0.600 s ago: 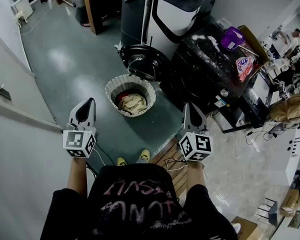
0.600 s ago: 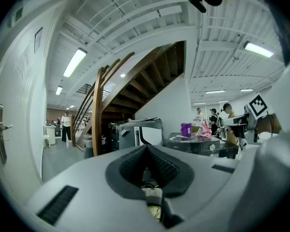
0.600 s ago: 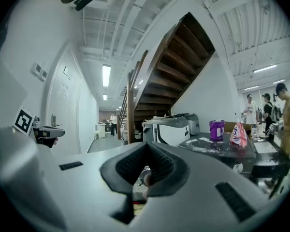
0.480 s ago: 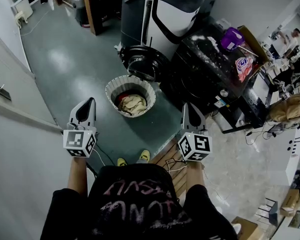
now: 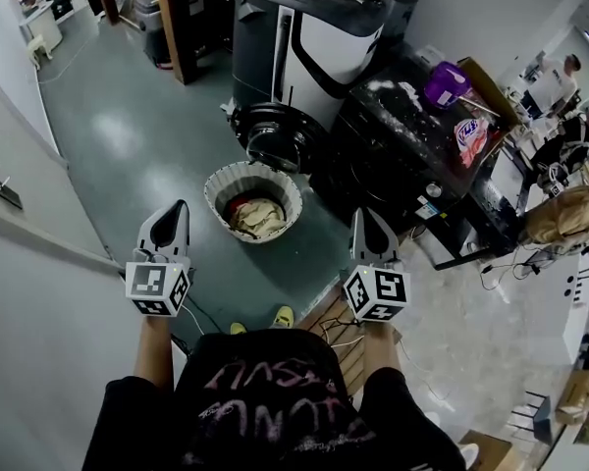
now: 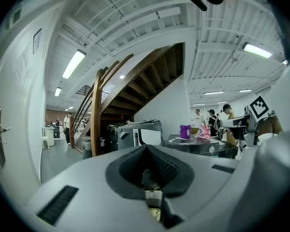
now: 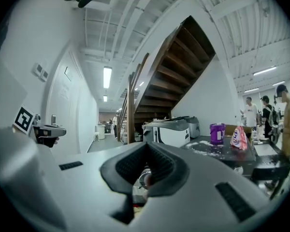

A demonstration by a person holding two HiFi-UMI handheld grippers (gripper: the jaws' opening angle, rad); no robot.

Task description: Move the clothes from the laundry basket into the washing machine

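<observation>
Both grippers hold almost the same spots in the head view as a moment ago, while the basket and washer have slid slightly lower in frame. Left gripper and right gripper each have their jaws pressed fully together with nothing between them, held out about level over the floor and touching nothing. The clothes lie in the basket, which stands on the floor ahead of and between the two grippers, well apart from both, just beside the washer's round door.
</observation>
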